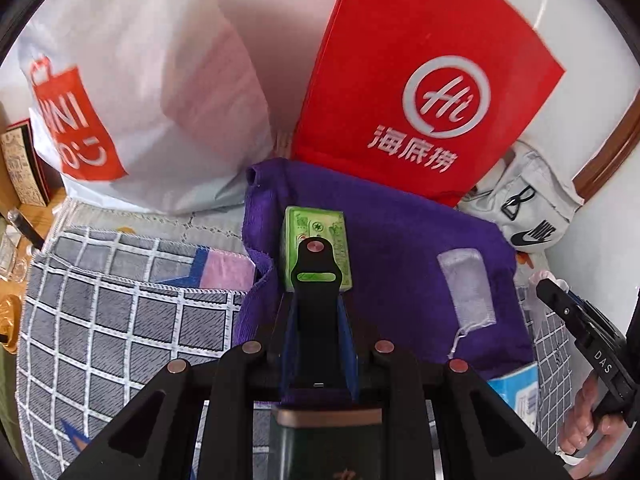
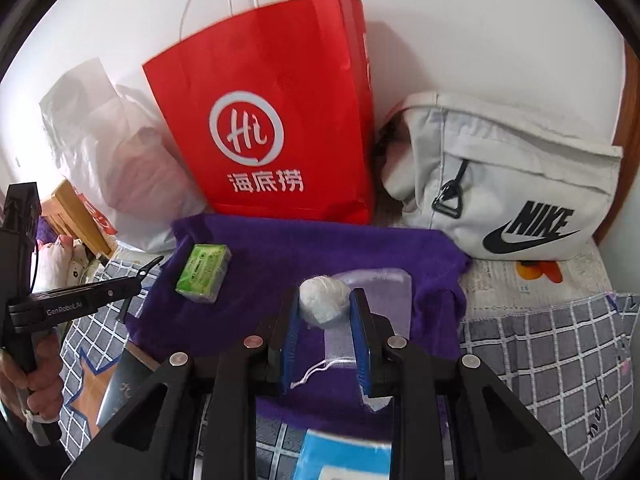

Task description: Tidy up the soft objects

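A purple towel [image 1: 400,240] [image 2: 320,248] lies spread on the bed. A green tissue pack [image 1: 318,248] [image 2: 204,272] rests on its left part. My left gripper [image 1: 316,280] is shut with nothing between its fingers, its tips just in front of the pack. A sheer drawstring pouch [image 1: 466,288] [image 2: 384,292] lies on the towel's right part. My right gripper [image 2: 326,304] is shut on a white soft ball [image 2: 324,300] and holds it over the pouch. The right gripper also shows at the right edge of the left wrist view [image 1: 560,300].
A red paper bag [image 2: 272,120] and a white plastic bag [image 1: 132,92] stand against the wall behind the towel. A grey Nike bag [image 2: 508,184] lies at the right. A checked blanket [image 1: 120,320] covers the bed. A blue pack [image 2: 344,456] lies near me.
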